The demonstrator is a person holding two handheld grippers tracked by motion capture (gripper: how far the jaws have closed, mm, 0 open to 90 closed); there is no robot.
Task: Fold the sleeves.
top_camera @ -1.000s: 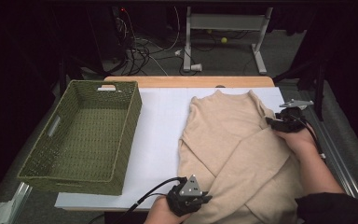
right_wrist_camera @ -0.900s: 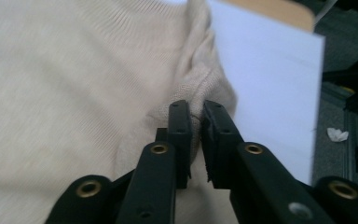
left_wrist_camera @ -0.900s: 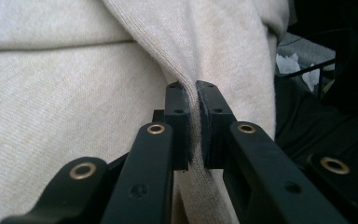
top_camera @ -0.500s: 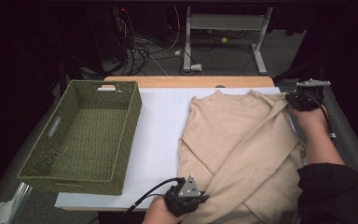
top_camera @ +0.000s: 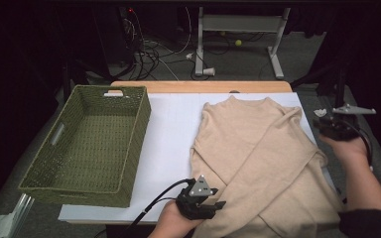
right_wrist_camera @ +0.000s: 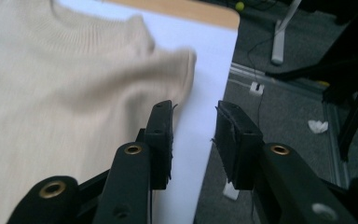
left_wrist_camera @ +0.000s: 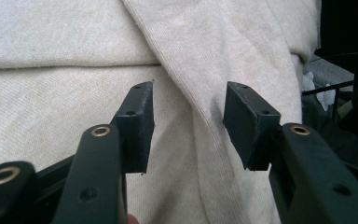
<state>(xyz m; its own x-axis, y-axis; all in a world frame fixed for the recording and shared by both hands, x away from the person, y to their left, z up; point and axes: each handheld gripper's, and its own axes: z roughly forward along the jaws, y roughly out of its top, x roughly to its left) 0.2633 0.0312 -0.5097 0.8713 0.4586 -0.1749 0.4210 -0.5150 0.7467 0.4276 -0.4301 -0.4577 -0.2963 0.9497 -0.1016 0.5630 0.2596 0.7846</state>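
Observation:
A beige sweater (top_camera: 258,148) lies flat on the white sheet (top_camera: 173,129), neck at the far end, with one sleeve (left_wrist_camera: 200,70) folded slantwise across its body. At the near hem my left gripper (top_camera: 219,206) points at the sweater. Its jaws have just been opening and now stand open (left_wrist_camera: 189,126) over the sleeve's edge without pressing on it. My right gripper (top_camera: 325,123) hovers past the table's right edge, beside the sweater's shoulder (right_wrist_camera: 168,60). Its jaws have just been opening too, and stand open (right_wrist_camera: 193,140) with nothing between them.
A green woven basket (top_camera: 134,148) with nothing in it stands on the left of the table. A wooden strip (top_camera: 198,87) marks the far edge. Beyond it are floor cables (top_camera: 158,54), a metal stand (top_camera: 238,29) and a yellow ball (top_camera: 237,42). Crumpled paper (right_wrist_camera: 318,126) lies on the floor.
The right hand has left the sweater's shoulder and moved right, off the table's edge. The left hand has stayed at the near hem.

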